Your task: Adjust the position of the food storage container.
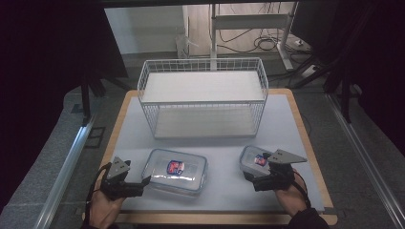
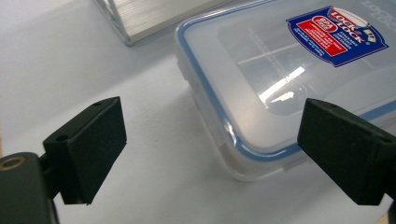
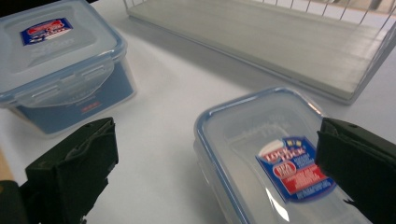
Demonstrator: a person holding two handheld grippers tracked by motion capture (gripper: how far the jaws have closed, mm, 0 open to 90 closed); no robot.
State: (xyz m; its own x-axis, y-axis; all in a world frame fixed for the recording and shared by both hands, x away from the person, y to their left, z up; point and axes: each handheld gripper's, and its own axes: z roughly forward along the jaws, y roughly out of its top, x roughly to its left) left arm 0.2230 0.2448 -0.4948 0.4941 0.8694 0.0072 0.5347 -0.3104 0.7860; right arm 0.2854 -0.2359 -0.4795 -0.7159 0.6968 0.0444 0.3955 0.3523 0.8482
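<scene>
Both grippers, left and right, gape empty, flanking two tubs at the desk's 6 o'clock edge, likely for pickup.

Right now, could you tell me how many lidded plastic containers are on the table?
2: a large flat container front centre-left, and a smaller container front right, partly behind the right gripper.

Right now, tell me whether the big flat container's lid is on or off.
On. The flat container lies with its clear, blue-sealed lid seated flush on the rim, label up. Whether the side latches are snapped down cannot be told.
</scene>
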